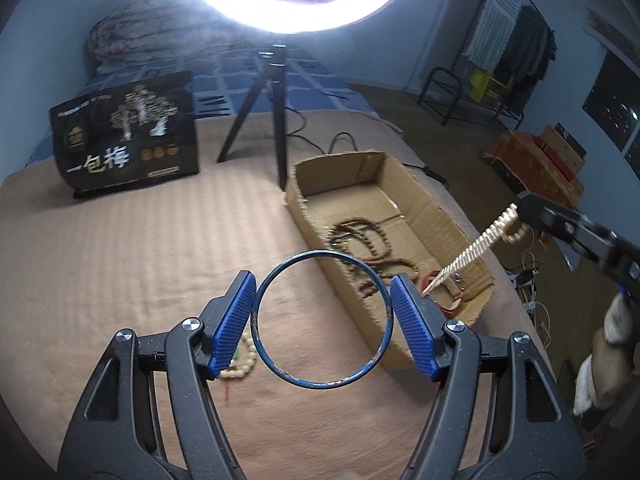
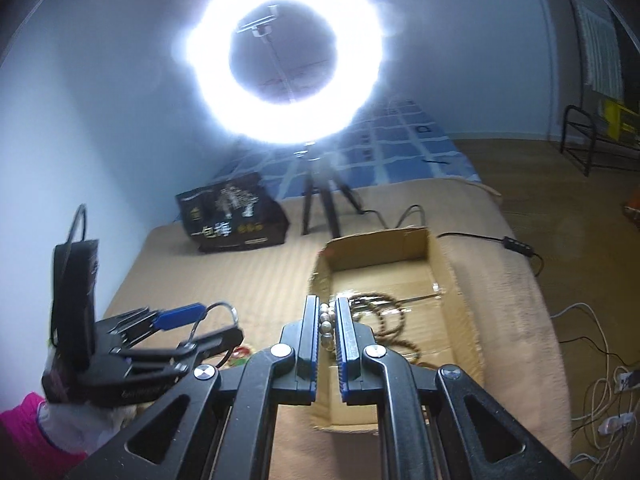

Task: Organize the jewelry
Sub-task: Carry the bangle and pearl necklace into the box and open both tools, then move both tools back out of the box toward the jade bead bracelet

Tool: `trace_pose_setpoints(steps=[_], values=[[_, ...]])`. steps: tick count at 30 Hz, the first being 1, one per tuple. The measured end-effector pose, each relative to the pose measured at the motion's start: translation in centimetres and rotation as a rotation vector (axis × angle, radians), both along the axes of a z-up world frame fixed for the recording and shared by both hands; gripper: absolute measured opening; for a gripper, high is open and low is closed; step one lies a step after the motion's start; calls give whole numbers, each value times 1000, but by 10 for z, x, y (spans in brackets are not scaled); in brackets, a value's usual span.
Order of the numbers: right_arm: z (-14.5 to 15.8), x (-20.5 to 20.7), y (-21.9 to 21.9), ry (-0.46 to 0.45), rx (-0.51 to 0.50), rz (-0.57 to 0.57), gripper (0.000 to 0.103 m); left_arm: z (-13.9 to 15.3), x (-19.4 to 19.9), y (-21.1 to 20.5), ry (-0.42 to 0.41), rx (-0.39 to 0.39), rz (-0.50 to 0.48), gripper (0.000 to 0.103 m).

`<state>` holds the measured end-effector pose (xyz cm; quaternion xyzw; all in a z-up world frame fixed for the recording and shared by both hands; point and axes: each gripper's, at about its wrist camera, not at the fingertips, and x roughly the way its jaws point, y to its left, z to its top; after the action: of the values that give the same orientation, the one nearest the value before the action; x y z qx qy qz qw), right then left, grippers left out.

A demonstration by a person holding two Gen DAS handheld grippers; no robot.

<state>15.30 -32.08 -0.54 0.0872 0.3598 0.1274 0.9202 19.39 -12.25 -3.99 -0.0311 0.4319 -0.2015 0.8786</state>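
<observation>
My left gripper [image 1: 322, 314] is shut on a dark blue bangle [image 1: 376, 284], held above the tan blanket just left of the cardboard box [image 1: 448, 216]. It also shows in the right wrist view [image 2: 208, 316]. My right gripper [image 2: 328, 328] is shut on a pale beaded bracelet [image 2: 326, 322] over the near end of the box [image 2: 440, 264]. In the left wrist view that bracelet [image 1: 476, 248] hangs as a straight strand from the right gripper [image 1: 520, 220] into the box. Brown bead necklaces [image 1: 372, 240] lie in the box. A pale bead bracelet [image 1: 242, 360] lies on the blanket under my left fingers.
A ring light on a black tripod [image 1: 276, 120] stands behind the box, with a cable trailing right. A black printed bag [image 1: 128, 136] stands at the back left. The bed edge drops to the floor on the right, with cables [image 2: 600, 392] there.
</observation>
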Motion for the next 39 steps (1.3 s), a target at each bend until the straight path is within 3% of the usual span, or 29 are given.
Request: trace_pose_setpoints(steps=[16,28,29,32,33,35,39], values=[[-31,43,-36,62,-33,-96,5,-20,3,-74,-1,20,-118,71],[-51,52,-49,111,-58,-120,6,-38,13,-93,47,6,-148,72],[-51,52,-49,109,-57,-120,9,-38,13,-93,52,3,-149,72],[-48,50,-49,94,-60,-129,50,-39,14,-93,57,-1,-144,73],[-47,49,-49,88,-65,-136,59,-39,14,-92,59,1,-142,73],[-44,47,-49,74,-70,-146,67,-40,14,-91,64,8,-137,73],[-43,46,-51,72,-73,-156,70,-41,14,-85,72,12,-126,73]])
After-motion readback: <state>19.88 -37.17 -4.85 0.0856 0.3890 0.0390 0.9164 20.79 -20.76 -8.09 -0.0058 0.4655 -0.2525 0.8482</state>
